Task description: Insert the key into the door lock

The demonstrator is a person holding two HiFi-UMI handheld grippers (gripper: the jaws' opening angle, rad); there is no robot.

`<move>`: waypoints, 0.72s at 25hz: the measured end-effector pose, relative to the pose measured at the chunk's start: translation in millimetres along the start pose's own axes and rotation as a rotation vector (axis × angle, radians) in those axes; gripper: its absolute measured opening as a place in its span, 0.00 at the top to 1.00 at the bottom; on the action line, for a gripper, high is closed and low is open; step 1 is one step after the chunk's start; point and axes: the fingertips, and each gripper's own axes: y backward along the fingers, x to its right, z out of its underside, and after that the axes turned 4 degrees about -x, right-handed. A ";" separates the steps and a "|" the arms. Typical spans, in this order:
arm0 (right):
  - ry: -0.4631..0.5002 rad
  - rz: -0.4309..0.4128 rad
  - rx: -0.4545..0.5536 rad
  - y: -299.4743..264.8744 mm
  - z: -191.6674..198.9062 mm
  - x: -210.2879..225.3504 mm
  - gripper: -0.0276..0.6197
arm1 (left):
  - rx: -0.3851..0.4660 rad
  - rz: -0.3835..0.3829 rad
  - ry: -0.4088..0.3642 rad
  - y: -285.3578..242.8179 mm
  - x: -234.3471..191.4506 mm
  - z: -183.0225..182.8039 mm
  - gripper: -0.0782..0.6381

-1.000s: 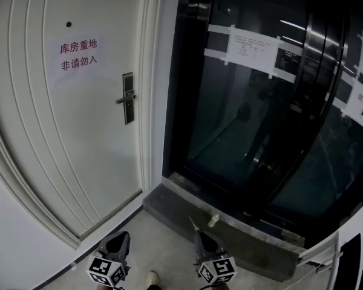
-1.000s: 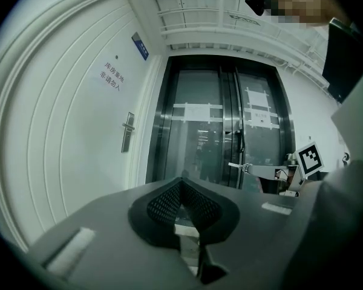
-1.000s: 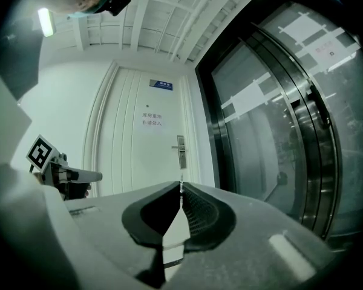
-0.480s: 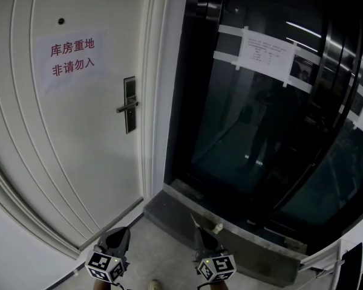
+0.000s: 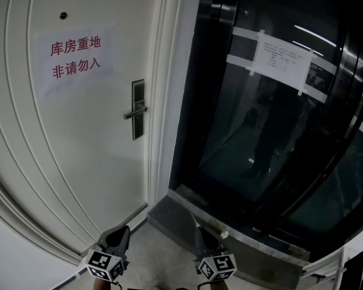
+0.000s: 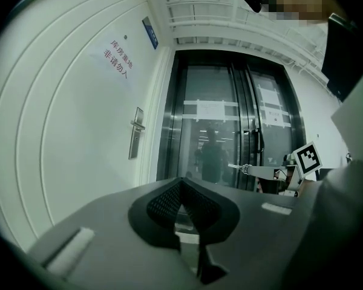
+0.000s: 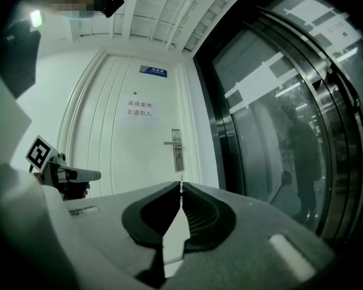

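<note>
The white door (image 5: 66,162) carries a dark lock plate (image 5: 138,109) with a lever handle (image 5: 135,112); the plate also shows small in the right gripper view (image 7: 177,150) and the left gripper view (image 6: 135,133). My right gripper (image 5: 198,227) is low in the head view, shut on a thin key (image 7: 181,182) that pokes from its tip and points at the lock plate from well back. The left gripper view shows that key (image 6: 235,166) from the side. My left gripper (image 5: 121,232) hangs beside it, shut, with nothing between its fingers.
A paper sign with red characters (image 5: 75,56) hangs on the door below a peephole (image 5: 63,16). Right of the door frame stand dark glass doors with a taped notice (image 5: 283,59). A grey stone threshold (image 5: 169,213) runs along their base. A white rail (image 5: 319,272) is at lower right.
The head view has shifted toward the door: the lock plate and sign appear larger and further right. Both grippers stay low in the frame, still shut.
</note>
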 end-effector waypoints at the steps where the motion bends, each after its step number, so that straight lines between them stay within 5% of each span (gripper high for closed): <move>1: -0.002 -0.008 -0.001 -4.8 -0.4 0.7 0.94 | 0.004 -0.005 0.000 -3.6 -1.4 -1.2 0.89; 18: 0.011 -0.119 0.014 -118.3 -11.8 42.9 0.94 | 0.040 -0.113 0.002 -85.6 -51.1 -18.5 0.89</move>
